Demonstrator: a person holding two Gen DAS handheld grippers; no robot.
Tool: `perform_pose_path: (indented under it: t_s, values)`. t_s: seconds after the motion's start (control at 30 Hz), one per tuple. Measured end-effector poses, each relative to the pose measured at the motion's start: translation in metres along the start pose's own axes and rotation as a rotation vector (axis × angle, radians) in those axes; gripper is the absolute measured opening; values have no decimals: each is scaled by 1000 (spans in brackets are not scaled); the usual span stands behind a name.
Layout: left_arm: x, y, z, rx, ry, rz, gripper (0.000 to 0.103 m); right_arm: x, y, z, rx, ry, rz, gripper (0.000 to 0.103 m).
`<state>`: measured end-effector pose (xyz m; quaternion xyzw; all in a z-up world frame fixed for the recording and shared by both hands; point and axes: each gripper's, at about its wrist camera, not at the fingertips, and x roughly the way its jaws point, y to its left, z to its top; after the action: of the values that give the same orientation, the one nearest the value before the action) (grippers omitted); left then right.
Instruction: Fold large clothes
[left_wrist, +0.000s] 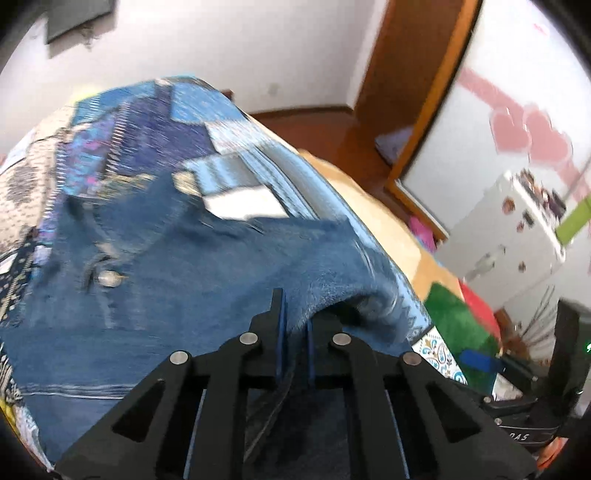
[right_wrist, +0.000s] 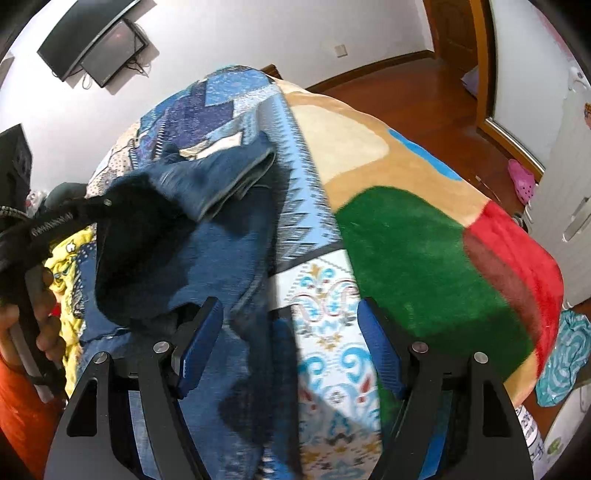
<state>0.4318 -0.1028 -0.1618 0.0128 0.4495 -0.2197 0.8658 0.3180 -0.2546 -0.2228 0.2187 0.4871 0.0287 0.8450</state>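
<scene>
A blue denim garment (left_wrist: 177, 280) with a metal button (left_wrist: 109, 277) lies crumpled on the bed. My left gripper (left_wrist: 293, 321) is shut on a fold of its edge, and the cloth runs down between the blue pads. In the right wrist view that gripper's black body (right_wrist: 70, 218) comes in from the left, held by a hand (right_wrist: 40, 317), with the denim garment (right_wrist: 192, 236) raised in a hump from its tip. My right gripper (right_wrist: 291, 332) stands open just above the bed. The garment's loose edge lies between its fingers (right_wrist: 201, 343) without being pressed.
The bed carries a blue patchwork spread (right_wrist: 221, 107) and a fleece blanket (right_wrist: 417, 251) in beige, green and red. Beyond the bed's right edge are a wooden floor (right_wrist: 413, 88), a pink slipper (right_wrist: 521, 184), a teal cloth (right_wrist: 565, 354) and a white cabinet (left_wrist: 509, 236). A screen (right_wrist: 110, 51) hangs on the wall.
</scene>
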Motion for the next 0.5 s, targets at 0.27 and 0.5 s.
perform_pose_path:
  t_s: [0.27, 0.5]
  values:
    - [-64, 65, -22, -103, -114, 84, 5, 0, 39, -1, -84, -15, 16, 72]
    - [-94, 132, -64, -223, -101, 124, 5, 8, 77, 11, -198, -35, -22, 72]
